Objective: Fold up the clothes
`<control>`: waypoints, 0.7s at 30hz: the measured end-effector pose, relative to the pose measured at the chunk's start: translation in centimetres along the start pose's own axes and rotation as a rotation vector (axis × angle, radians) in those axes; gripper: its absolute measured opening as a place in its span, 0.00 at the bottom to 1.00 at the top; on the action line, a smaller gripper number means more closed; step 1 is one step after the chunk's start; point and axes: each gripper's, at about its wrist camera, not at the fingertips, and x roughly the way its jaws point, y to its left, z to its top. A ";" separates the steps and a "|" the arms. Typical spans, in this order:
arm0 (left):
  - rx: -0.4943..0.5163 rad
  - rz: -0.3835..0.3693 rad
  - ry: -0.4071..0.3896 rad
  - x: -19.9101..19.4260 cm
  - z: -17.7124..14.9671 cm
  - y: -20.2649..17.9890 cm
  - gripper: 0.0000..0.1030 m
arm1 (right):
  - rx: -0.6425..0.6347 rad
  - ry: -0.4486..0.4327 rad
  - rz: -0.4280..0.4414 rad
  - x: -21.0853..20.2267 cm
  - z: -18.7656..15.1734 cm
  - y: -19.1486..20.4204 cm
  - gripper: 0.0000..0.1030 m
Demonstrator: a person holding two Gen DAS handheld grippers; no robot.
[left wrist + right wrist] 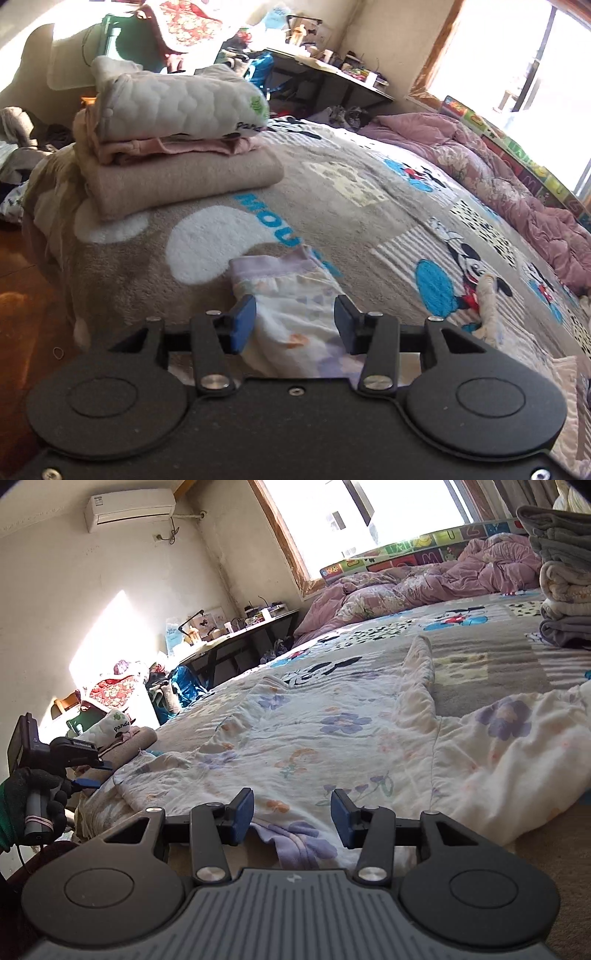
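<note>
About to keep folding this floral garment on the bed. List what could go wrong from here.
1. The floral garment lies wrinkled, so a fold now may set creases in.
2. Both the left gripper and right gripper are open over its hem; closing could also pinch the blanket.
3. The folded stack sits near the bed edge; tugging may topple it.

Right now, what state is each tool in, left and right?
Left tool: open, pads either side of the floral garment, not pressing it.
Right tool: open over the same garment's hem, gripping nothing.
</note>
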 end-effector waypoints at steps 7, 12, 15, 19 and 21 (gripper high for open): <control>0.174 -0.208 0.230 4.4 -5.4 -6.5 0.49 | 0.032 0.094 -0.131 2.0 -0.8 -1.5 0.45; 0.210 -0.260 0.193 3.8 -4.1 -8.6 0.45 | 0.033 0.079 -0.119 0.2 0.3 -1.8 0.45; 0.276 -0.381 0.181 3.7 -3.6 -10.9 0.45 | 0.035 0.055 -0.124 -0.2 0.9 -2.6 0.45; 0.368 -0.472 0.197 5.8 -3.3 -14.6 0.45 | -0.060 0.043 -0.132 1.3 3.8 -2.0 0.44; 0.408 -0.494 0.202 7.3 -3.1 -16.2 0.45 | -0.104 0.052 -0.124 2.9 5.6 -1.7 0.44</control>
